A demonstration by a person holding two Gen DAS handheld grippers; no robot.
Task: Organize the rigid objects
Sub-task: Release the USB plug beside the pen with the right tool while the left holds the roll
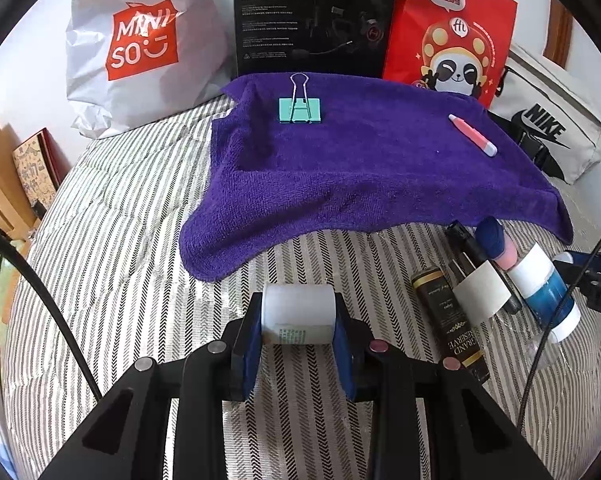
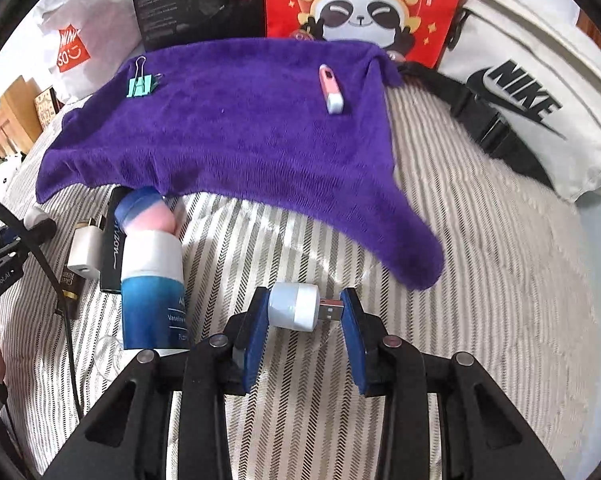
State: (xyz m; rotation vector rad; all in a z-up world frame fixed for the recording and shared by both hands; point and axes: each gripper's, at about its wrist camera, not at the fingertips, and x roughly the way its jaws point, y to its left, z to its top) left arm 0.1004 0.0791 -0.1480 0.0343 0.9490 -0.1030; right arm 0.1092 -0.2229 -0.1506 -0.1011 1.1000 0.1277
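My left gripper is shut on a small white bottle, held sideways between the blue pads just above the striped bedcover. My right gripper is shut on a little white USB light; one pad is on its dome and the other on the metal plug. A purple towel lies spread ahead of both. On it rest a teal binder clip and a pink and white USB stick.
A blue and pink bottle, a white charger, a black tube and a black and gold tube lie together at the towel's near edge. Bags and a black box stand behind the towel. A cable crosses at the left.
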